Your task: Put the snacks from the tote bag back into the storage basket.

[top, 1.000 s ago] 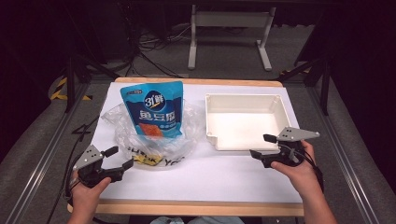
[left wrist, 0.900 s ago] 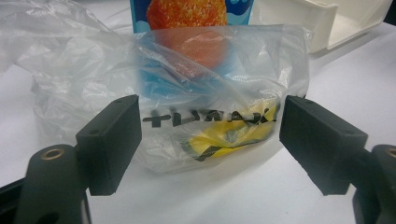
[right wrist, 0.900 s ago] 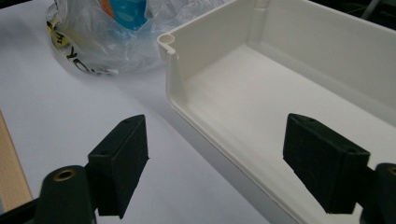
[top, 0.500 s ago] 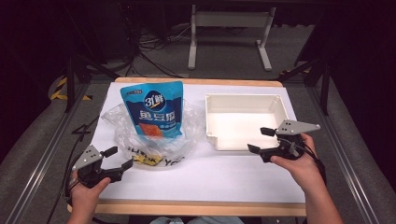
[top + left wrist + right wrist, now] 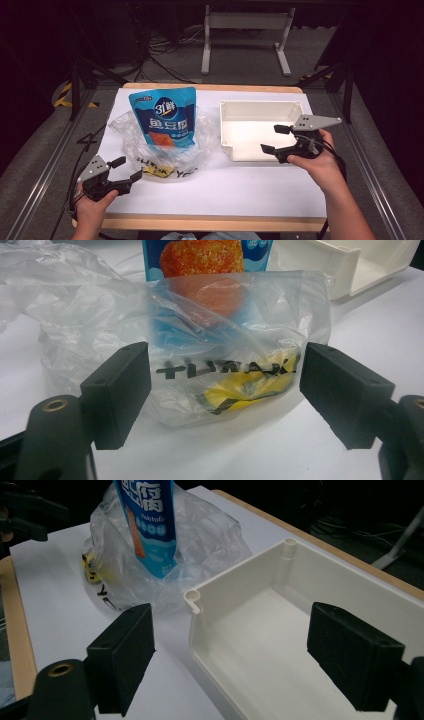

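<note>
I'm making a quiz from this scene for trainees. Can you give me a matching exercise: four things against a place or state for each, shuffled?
Things:
1. blue pouch
2. white tray
3. left claw
4. right claw

Places or states:
A. open, at the tray's near edge
B. empty, on the right half of the table
C. partly inside the clear plastic bag
D. open, facing the bag's near end

Pairs: 1-C, 2-B, 3-D, 4-A
</note>
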`<control>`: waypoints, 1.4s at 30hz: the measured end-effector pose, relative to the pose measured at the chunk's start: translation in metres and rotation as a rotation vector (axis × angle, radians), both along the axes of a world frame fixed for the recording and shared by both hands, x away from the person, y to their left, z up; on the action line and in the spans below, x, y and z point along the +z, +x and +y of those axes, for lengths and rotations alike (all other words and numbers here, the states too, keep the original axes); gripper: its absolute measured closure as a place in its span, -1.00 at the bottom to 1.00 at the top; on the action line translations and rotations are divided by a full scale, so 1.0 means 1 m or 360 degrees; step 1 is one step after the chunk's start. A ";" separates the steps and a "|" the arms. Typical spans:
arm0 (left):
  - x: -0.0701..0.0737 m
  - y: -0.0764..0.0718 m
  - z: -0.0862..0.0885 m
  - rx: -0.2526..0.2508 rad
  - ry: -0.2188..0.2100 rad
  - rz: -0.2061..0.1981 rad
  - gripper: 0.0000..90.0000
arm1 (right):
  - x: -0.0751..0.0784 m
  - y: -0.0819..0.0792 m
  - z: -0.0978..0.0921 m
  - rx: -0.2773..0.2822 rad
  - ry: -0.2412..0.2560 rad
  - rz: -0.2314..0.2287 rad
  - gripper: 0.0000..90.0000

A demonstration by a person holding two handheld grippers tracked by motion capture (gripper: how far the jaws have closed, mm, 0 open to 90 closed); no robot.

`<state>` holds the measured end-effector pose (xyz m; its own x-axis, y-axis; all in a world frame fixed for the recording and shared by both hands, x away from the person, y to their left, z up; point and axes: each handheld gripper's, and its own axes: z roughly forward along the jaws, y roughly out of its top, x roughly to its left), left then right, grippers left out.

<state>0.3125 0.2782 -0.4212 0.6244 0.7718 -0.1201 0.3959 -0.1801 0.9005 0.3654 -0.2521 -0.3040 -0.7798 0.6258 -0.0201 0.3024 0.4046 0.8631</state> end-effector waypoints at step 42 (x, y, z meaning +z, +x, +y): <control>0.001 0.000 0.002 0.0005 -0.0022 -0.0010 -0.53 | 0.035 0.067 0.106 0.0290 0.0091 0.0001 -0.71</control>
<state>0.3120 0.2802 -0.4198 0.6230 0.7719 -0.1270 0.3905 -0.1662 0.9055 0.4327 -0.1461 -0.2694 -0.8804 0.4741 0.0121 0.2292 0.4030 0.8860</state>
